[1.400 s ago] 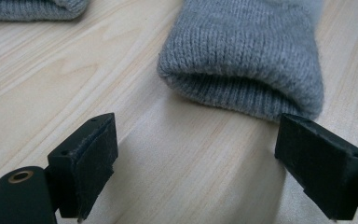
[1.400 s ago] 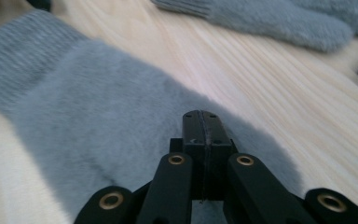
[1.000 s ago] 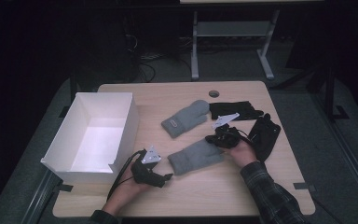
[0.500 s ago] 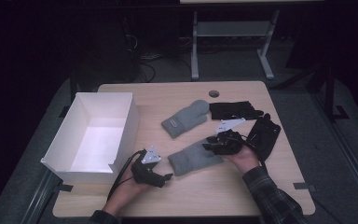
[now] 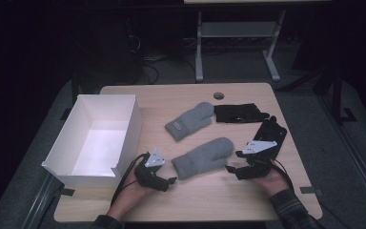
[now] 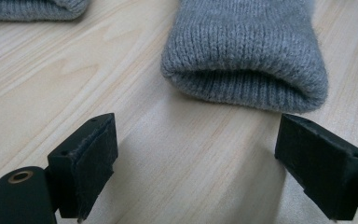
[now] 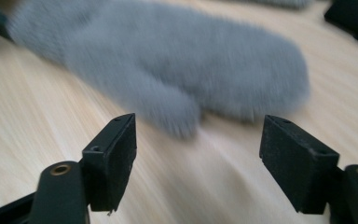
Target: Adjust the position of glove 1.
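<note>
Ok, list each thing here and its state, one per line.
Near grey mitten: flat on table, unheld.
Far grey mitten: flat, untouched.
Black gloves: lying flat.
White box: open, empty.
Left gripper: open, at mitten cuff.
Right gripper: just opened, nothing between jaws.

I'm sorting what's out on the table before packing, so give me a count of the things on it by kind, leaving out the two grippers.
Grey knit mittens: 2, the far mitten and the near mitten
Black gloves: 2, the flat glove and the glove at the right edge
White box: 1
Total: 5
</note>
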Tool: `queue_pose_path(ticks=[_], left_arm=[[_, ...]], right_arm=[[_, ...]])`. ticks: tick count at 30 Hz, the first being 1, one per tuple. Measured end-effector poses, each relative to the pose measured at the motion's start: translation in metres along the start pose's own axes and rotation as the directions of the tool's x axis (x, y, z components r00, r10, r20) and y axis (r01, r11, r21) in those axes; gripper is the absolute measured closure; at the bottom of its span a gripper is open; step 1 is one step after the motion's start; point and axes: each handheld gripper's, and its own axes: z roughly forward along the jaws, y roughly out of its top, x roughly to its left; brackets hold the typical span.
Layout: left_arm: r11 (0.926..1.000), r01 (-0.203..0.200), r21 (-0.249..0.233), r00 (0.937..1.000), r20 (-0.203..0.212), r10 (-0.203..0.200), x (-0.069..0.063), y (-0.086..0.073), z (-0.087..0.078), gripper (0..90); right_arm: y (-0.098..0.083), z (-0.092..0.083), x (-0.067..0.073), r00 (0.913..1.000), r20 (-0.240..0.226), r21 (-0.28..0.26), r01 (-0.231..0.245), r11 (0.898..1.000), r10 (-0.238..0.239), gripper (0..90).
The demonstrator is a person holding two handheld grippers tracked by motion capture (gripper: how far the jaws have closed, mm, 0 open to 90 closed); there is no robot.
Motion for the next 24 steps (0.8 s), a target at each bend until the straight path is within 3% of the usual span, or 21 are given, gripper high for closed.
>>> queue_pose_path(ticks=[2, 4, 10, 17, 24], left_arm=[[1.0000, -0.004, 0.008, 1.0000, -0.004, 0.004, 0.000, 0.001, 0.000, 12.4], [0.9997, -0.001, 0.022, 1.0000, -0.005, 0.001, 0.000, 0.002, -0.002, 12.5], [0.9999, 0.005, -0.011, 0.9992, -0.040, -0.005, -0.003, 0.010, -0.014, 12.5], [0.9992, 0.021, -0.033, 0.9991, -0.036, -0.022, -0.004, 0.019, -0.024, 12.9], [0.9979, 0.065, -0.003, 0.9977, 0.016, -0.065, 0.003, 0.042, -0.018, 13.0]], right_arm=[[-0.009, 0.001, 0.002, 0.9993, 0.033, 0.030, 0.019, 0.999, -0.020, 23.0], [-0.012, 0.001, 0.002, 0.9994, 0.031, 0.030, 0.014, 0.999, -0.015, 22.5], [-0.015, 0.006, 0.004, 0.9994, 0.033, 0.043, 0.012, 0.999, -0.014, 21.2], [-0.018, 0.011, 0.006, 0.9997, 0.021, 0.060, 0.010, 0.998, -0.011, 17.5], [-0.020, 0.013, 0.007, 0.9998, 0.014, 0.040, 0.016, 0.999, -0.016, 14.3]])
